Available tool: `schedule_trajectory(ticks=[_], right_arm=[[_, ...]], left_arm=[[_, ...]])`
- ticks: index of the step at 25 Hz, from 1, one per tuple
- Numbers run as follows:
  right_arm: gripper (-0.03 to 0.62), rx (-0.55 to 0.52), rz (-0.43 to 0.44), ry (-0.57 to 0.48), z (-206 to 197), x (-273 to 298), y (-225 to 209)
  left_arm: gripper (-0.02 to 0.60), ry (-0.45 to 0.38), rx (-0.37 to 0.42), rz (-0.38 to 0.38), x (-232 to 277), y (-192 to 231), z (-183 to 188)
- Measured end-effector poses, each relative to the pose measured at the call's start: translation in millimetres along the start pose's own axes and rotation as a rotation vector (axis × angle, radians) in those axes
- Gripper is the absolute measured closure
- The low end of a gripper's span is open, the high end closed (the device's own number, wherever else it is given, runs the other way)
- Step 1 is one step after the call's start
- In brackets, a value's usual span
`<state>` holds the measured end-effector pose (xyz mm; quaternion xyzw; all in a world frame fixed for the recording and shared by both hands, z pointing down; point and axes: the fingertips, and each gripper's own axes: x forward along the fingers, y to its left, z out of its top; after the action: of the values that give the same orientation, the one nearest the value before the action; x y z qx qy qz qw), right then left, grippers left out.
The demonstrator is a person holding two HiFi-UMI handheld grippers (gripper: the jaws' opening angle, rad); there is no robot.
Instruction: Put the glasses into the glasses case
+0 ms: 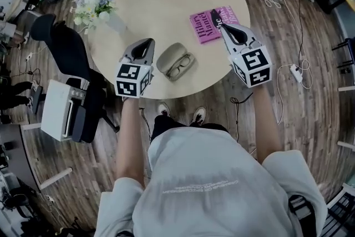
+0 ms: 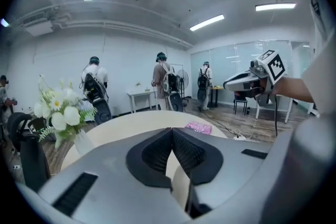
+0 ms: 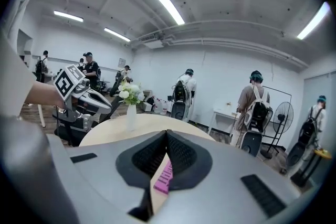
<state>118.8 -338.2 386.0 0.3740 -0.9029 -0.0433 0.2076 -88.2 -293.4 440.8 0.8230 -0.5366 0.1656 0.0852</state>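
**Both grippers closed, empty**

The left gripper (image 2: pixel 171 132) and the right gripper (image 3: pixel 167 134) each had their jaws pressed together on nothing. Between them, the glasses (image 1: pixel 181 68) lay in the open glasses case (image 1: pixel 168 58) on the round table (image 1: pixel 166 3), near a pink book (image 1: pixel 206 28).

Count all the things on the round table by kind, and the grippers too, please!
Beige oval glasses case: 1
Dark-framed glasses: 1
Pink paperback book: 1
Vase of white flowers: 1
Grey two-jaw grippers, left gripper and right gripper: 2
Total: 6
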Motion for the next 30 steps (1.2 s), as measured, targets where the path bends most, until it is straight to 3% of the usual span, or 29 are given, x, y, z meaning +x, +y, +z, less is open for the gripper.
schedule_trajectory(ticks=[5,14,22,30], right_arm=[[0.592,-0.083,0.009,-0.063,44,-1,7],[0.592,-0.162,0.017,-0.170,106,-13,14],[0.592,-0.181,0.022,-0.238,142,-28,15],[0.592,-0.182,0.029,-0.245,144,-29,13]], left_arm=[[0.568,-0.140,0.008,0.054,-35,12,49],[0.568,-0.255,0.085,0.132,-77,23,111],[0.568,-0.307,0.116,0.157,-99,24,142],[0.568,-0.307,0.168,0.169,-102,17,154]])
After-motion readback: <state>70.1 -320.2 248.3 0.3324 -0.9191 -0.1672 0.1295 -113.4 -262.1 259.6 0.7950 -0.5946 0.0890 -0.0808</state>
